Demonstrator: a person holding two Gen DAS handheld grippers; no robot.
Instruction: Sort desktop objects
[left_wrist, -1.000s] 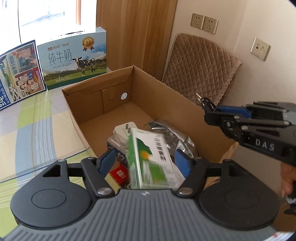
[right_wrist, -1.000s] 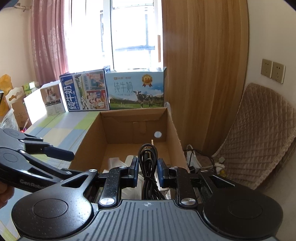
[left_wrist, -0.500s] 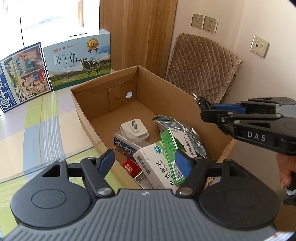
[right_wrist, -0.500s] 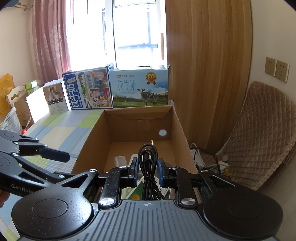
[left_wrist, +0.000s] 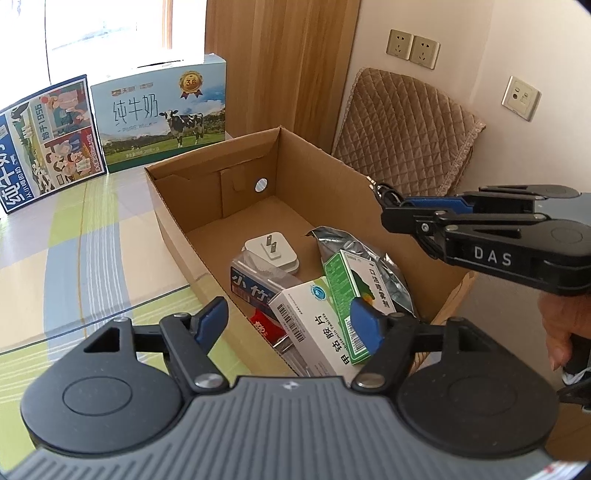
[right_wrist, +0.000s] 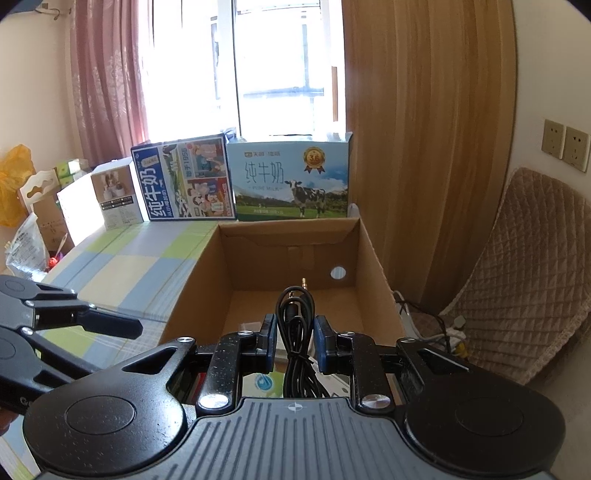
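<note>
An open cardboard box (left_wrist: 325, 173) stands on the table; it also shows in the right wrist view (right_wrist: 373, 258). Inside lie a green medicine box (left_wrist: 351, 280), a white medicine box (left_wrist: 317, 328), a white plug adapter (left_wrist: 271, 251), a silver foil bag (left_wrist: 354, 247) and a blue packet (left_wrist: 251, 291). My left gripper (left_wrist: 288, 321) is open and empty, above the box's near end. My right gripper (right_wrist: 294, 338) is shut on a coiled black audio cable (right_wrist: 295, 317), held over the box; it shows from the side in the left wrist view (left_wrist: 391, 210).
Two milk cartons (left_wrist: 162, 118) (left_wrist: 48, 140) stand at the table's far edge. The table has a checked cloth (left_wrist: 74, 236). A quilted chair (left_wrist: 406, 136) and floor cables (right_wrist: 443, 328) are right of the box. A white box (right_wrist: 99, 199) stands far left.
My left gripper opened and let the green medicine box drop into the cardboard box, then drew back. My right gripper kept the cable and stayed over the box.
</note>
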